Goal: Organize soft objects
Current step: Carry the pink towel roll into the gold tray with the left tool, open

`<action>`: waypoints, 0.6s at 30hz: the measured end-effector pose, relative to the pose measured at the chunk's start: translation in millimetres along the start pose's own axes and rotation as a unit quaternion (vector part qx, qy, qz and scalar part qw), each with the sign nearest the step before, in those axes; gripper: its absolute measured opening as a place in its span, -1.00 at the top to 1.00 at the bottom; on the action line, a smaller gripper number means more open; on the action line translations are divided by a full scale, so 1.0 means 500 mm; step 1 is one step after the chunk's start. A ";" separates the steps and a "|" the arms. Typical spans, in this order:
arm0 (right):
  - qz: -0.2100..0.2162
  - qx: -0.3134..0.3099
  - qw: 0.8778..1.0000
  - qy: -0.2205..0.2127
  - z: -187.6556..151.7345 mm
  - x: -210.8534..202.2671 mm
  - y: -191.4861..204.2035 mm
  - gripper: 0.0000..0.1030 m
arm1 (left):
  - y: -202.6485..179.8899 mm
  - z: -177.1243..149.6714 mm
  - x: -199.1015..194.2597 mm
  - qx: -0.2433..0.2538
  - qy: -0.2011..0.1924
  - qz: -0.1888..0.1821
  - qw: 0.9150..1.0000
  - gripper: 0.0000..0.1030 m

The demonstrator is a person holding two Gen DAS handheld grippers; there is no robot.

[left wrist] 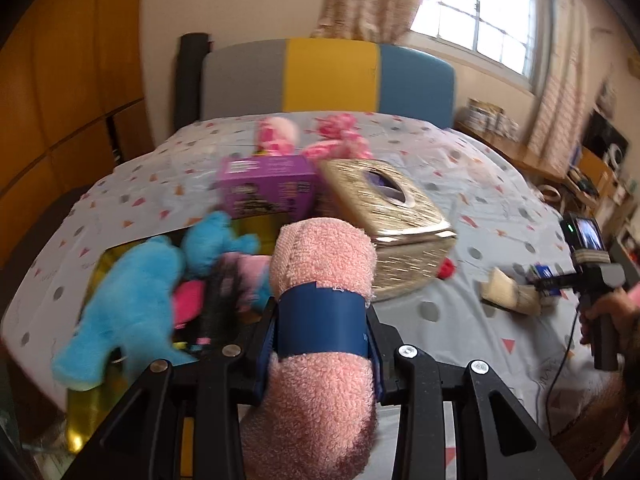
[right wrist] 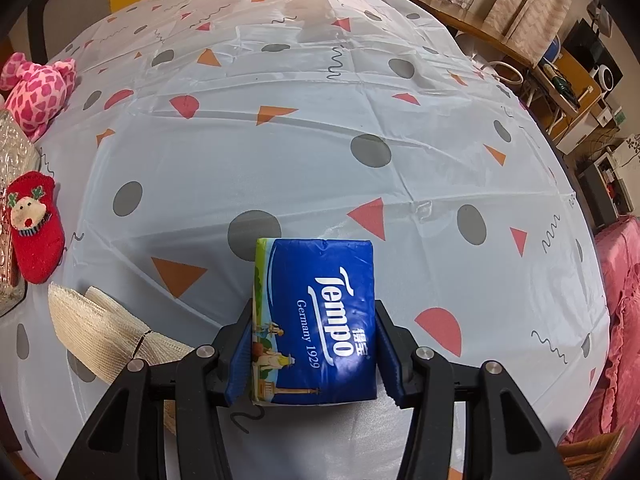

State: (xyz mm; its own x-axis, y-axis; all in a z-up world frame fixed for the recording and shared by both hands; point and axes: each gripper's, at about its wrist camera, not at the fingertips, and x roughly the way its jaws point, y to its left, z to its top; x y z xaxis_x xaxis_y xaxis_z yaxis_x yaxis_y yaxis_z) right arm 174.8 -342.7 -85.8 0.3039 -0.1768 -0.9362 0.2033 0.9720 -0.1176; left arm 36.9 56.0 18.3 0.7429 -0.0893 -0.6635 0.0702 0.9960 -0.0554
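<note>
Left tongs (left wrist: 322,320) clenched on pink towel roll (left wrist: 320,264) at blue band; soft, light. Right tongs (right wrist: 316,344) grasping tissue pack (right wrist: 316,320); squashy, slick wrapper, we hold mid-sides.

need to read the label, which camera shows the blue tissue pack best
The right wrist view. The blue tissue pack sits large between the right gripper fingers, its printed face turned to the camera and sharp. In the left wrist view the pack is only a small blurred blue patch at the far-right gripper, label unreadable.
</note>
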 end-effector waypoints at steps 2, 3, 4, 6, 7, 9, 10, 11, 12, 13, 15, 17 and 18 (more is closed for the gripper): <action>-0.003 -0.003 1.000 -0.001 -0.001 -0.002 0.003 -0.03 | 0.039 0.001 -0.013 -0.018 -0.003 0.011 1.000 0.27; -0.004 -0.004 1.000 -0.001 -0.002 -0.002 0.004 -0.03 | 0.075 0.001 -0.025 -0.035 -0.007 0.016 0.999 0.27; -0.005 -0.006 1.000 -0.002 -0.002 -0.003 0.005 -0.03 | 0.105 0.000 -0.037 -0.050 -0.011 0.019 0.999 0.27; -0.006 -0.007 1.000 -0.002 -0.003 -0.004 0.007 -0.03 | 0.162 -0.005 -0.062 -0.072 -0.021 0.031 0.997 0.27; -0.006 -0.007 1.000 -0.002 -0.003 -0.004 0.007 -0.03 | 0.179 -0.008 -0.071 -0.076 -0.025 0.037 0.996 0.27; -0.007 -0.008 1.000 -0.002 -0.003 -0.004 0.008 -0.03 | 0.228 -0.020 -0.094 -0.085 -0.037 0.060 0.994 0.27; -0.008 -0.009 1.000 -0.003 -0.003 -0.004 0.010 -0.03 | 0.256 -0.030 -0.105 -0.092 -0.040 0.071 0.992 0.27; -0.009 -0.010 1.000 -0.003 -0.004 -0.005 0.010 -0.03 | 0.272 -0.037 -0.108 -0.098 -0.040 0.074 0.992 0.27; -0.009 -0.011 1.000 -0.003 -0.003 -0.005 0.011 -0.03 | 0.295 -0.050 -0.111 -0.109 -0.037 0.079 0.990 0.27; -0.010 -0.012 1.000 -0.003 -0.004 -0.005 0.012 -0.03 | 0.306 -0.060 -0.111 -0.116 -0.035 0.083 0.989 0.27; -0.011 -0.012 1.000 -0.004 -0.004 -0.006 0.014 -0.03 | 0.322 -0.079 -0.106 -0.131 -0.028 0.088 0.987 0.27; -0.012 -0.012 1.000 -0.004 -0.006 -0.007 0.015 -0.03 | 0.337 -0.098 -0.091 -0.155 -0.021 0.081 0.984 0.27; -0.012 -0.012 1.000 -0.004 -0.006 -0.008 0.015 -0.03 | 0.334 -0.104 -0.083 -0.159 -0.019 0.075 0.984 0.27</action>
State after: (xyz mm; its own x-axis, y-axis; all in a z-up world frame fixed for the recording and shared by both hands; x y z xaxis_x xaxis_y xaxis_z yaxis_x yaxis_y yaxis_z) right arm 172.5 -334.0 -84.1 0.3062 -0.2016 -0.9304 0.1878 0.9709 -0.1486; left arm -16.7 226.5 -2.1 0.7540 0.0645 -0.6537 -0.2491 0.9489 -0.1936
